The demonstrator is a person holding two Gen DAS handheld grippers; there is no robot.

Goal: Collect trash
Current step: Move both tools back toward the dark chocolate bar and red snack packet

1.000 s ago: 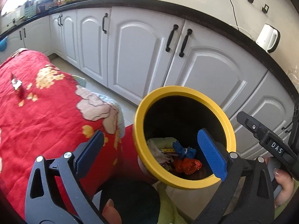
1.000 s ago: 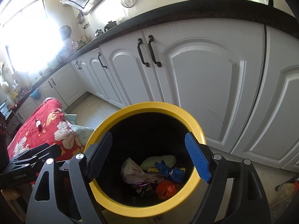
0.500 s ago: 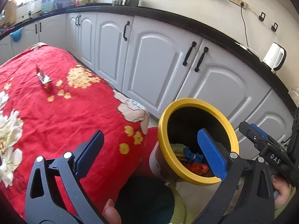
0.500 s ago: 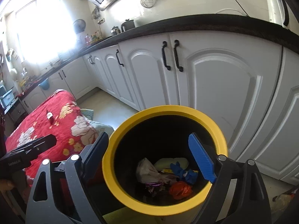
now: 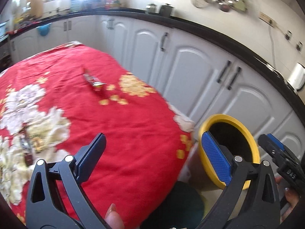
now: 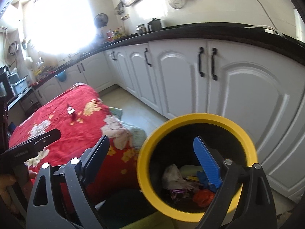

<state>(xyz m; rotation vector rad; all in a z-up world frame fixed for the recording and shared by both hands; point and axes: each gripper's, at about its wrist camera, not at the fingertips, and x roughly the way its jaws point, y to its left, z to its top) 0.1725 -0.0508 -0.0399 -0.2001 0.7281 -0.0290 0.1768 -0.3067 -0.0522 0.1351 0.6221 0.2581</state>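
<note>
A yellow-rimmed bin [image 6: 196, 118] stands on the floor beside a table with a red floral cloth [image 5: 118, 118]; it also shows in the left wrist view [image 5: 228, 117]. Inside lie several pieces of trash [image 6: 190, 185]. A shiny wrapper [image 5: 93, 81] lies on the cloth far from me, also in the right wrist view [image 6: 71, 111]. A dark wrapper [image 5: 26, 148] lies at the cloth's left. My left gripper [image 5: 154, 155] is open and empty over the cloth's near edge. My right gripper [image 6: 152, 162] is open and empty above the bin's left rim.
White cabinets [image 6: 190, 80] under a black counter [image 5: 209, 32] run close behind the bin. A white kettle [image 5: 296, 76] stands on the counter at the right. A strip of floor [image 6: 141, 114] lies between table and cabinets.
Both grippers swung left, away from the bin and toward the table. The bin slid to the right in both views and the wrappers on the cloth came into fuller view.
</note>
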